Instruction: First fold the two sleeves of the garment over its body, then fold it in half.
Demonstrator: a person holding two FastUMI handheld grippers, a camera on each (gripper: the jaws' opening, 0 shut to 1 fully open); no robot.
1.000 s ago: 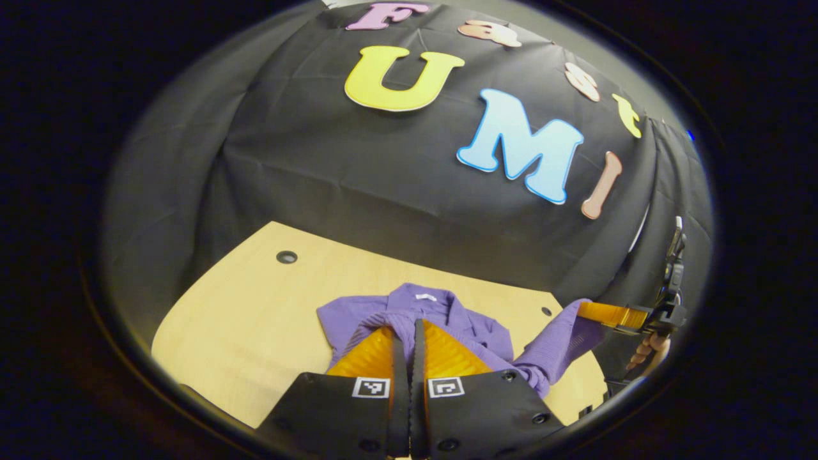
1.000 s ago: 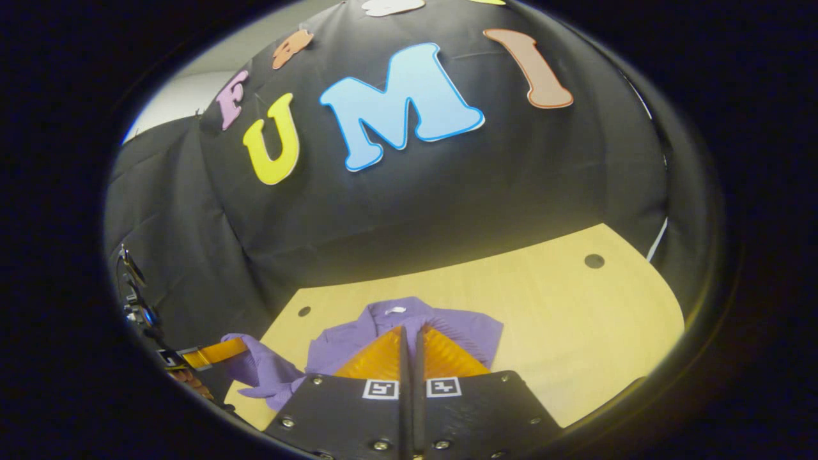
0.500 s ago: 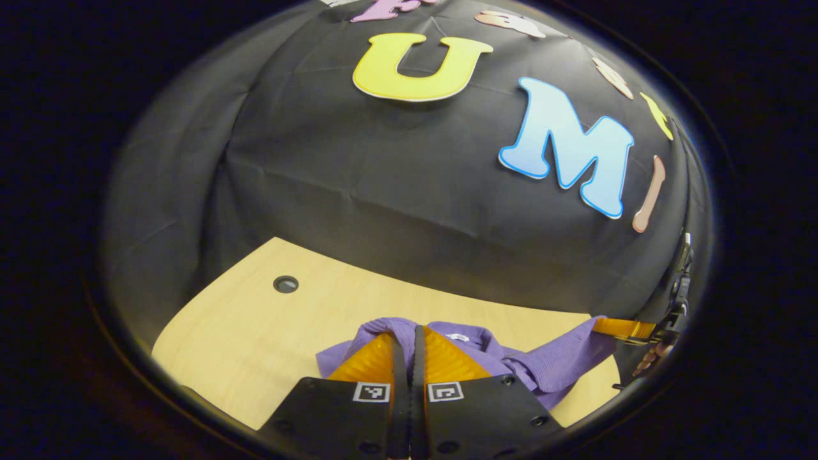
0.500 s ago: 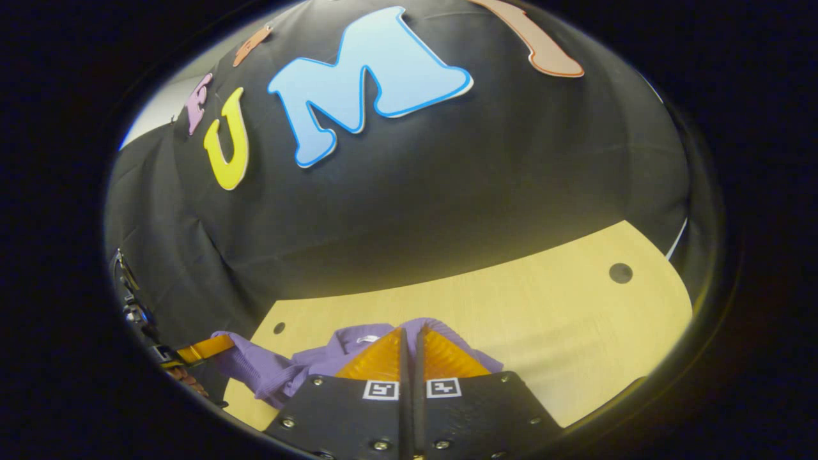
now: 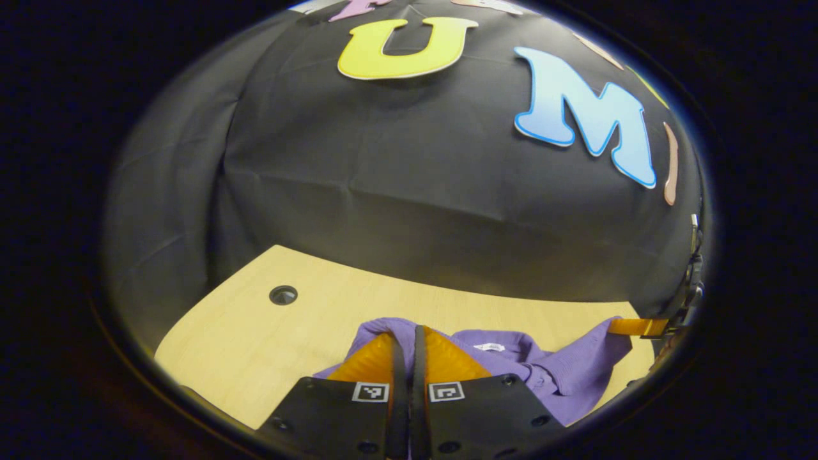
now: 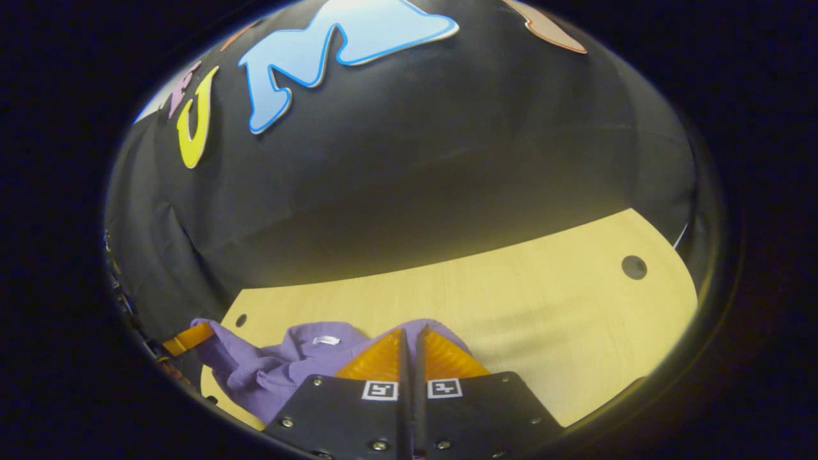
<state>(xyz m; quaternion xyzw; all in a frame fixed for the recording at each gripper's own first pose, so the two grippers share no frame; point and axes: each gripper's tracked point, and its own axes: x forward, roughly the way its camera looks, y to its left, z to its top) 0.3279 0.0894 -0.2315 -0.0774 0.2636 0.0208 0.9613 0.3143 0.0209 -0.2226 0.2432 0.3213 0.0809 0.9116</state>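
A purple garment (image 5: 517, 361) with a white collar label lies bunched on the light wooden table (image 5: 255, 345). In the left gripper view my left gripper (image 5: 409, 332) is shut on a raised fold of its cloth, just short of the collar. Farther right, the right gripper (image 5: 639, 327) pinches another purple corner held above the table. In the right gripper view my right gripper (image 6: 412, 332) is shut on the garment (image 6: 281, 367), and the left gripper (image 6: 188, 337) holds the far left corner. The cloth under both sets of fingers is hidden.
The table has a round hole (image 5: 283, 294) at the left back, another hole (image 6: 634, 267) at the right back and a small one (image 6: 241, 319) near the garment. Black cloth walls rise close behind the table's back edge.
Both grippers have carried the held cloth forward toward the collar and lower to the table. The collar now lies just ahead of the fingertips, and less of the body shows.
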